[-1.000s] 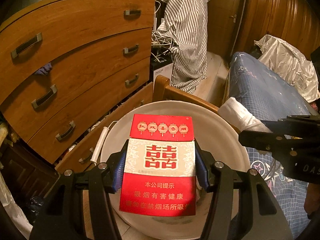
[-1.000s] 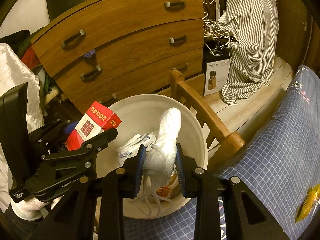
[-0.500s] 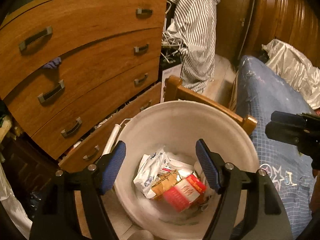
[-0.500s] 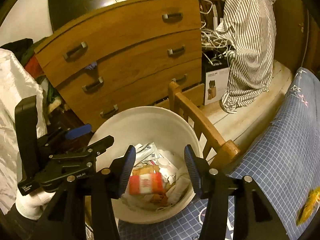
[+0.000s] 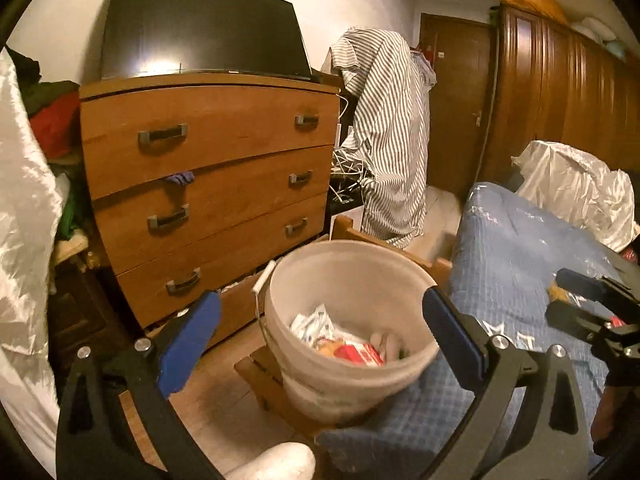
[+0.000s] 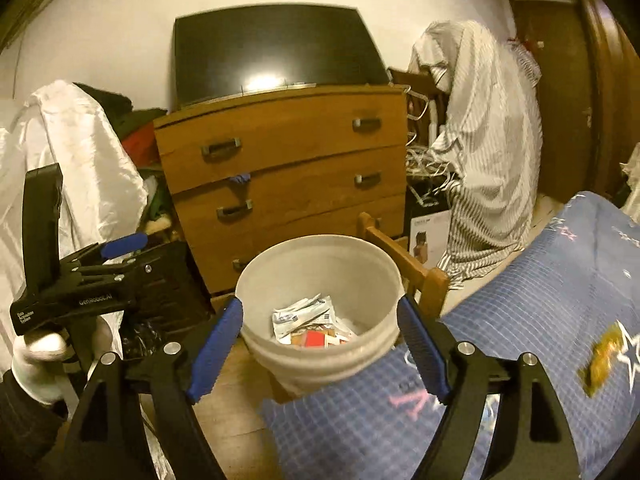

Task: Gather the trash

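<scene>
— Where's the trash?
— Crumpled wrappers and a red carton [image 5: 357,352] lie in the round white plastic bucket [image 5: 308,364], at twelve o'clock from both tongs.
— The tongs?
— Left tongs [image 5: 320,332] and right tongs [image 6: 318,348] just spread wide, empty, blue pads [image 6: 216,346] matte.

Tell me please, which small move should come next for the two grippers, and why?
Probably swing the right hand-held gripper toward the yellow wrapper lying on the blue bedcover. Both hand-held grippers are open and empty, the left one too, the red pack is already in the bucket, and the wrapper is the only loose trash visible.
</scene>
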`<state>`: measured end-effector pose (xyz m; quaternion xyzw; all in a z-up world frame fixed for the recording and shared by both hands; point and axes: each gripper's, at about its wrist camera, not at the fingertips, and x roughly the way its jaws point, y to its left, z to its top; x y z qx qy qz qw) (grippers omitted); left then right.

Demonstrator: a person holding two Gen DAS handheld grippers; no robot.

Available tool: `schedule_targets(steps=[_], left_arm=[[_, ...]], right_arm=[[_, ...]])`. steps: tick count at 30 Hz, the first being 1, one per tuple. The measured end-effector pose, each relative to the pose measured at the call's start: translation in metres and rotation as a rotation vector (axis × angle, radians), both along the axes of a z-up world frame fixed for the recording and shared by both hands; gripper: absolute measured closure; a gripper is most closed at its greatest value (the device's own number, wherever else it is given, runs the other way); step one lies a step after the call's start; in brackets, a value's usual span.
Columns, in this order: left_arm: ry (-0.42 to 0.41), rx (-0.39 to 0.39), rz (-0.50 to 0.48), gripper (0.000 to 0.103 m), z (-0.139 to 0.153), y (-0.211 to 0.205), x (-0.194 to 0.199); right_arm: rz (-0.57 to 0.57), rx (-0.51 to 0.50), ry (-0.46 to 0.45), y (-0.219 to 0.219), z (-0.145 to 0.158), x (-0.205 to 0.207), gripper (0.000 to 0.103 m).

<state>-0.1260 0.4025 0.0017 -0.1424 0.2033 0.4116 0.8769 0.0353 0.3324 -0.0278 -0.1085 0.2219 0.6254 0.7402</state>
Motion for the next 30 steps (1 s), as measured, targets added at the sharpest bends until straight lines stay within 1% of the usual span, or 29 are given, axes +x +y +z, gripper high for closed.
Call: schedule_targets(steps=[5, 11, 20, 30], left_arm=[[0.002, 0.000, -0.046, 0.006, -0.003, -0.030, -0.004], [-0.015, 0.009, -0.056, 0.006, 0.002, -0.052, -0.015], [-0.004, 0.030, -0.058, 0.006, 0.005, -0.067, -0.016], [0.001, 0.034, -0.061, 0.006, 0.007, -0.068, -0.011]], right_arm=[[-0.026, 0.025, 0.002, -0.040, 0.005, -0.004, 0.021], [-0.041, 0.037, 0.000, -0.059, 0.011, -0.005, 0.021], [-0.028, 0.032, 0.001, -0.054, 0.016, -0.007, 0.021], [-0.027, 0.024, 0.009, -0.048, 0.014, -0.006, 0.021]])
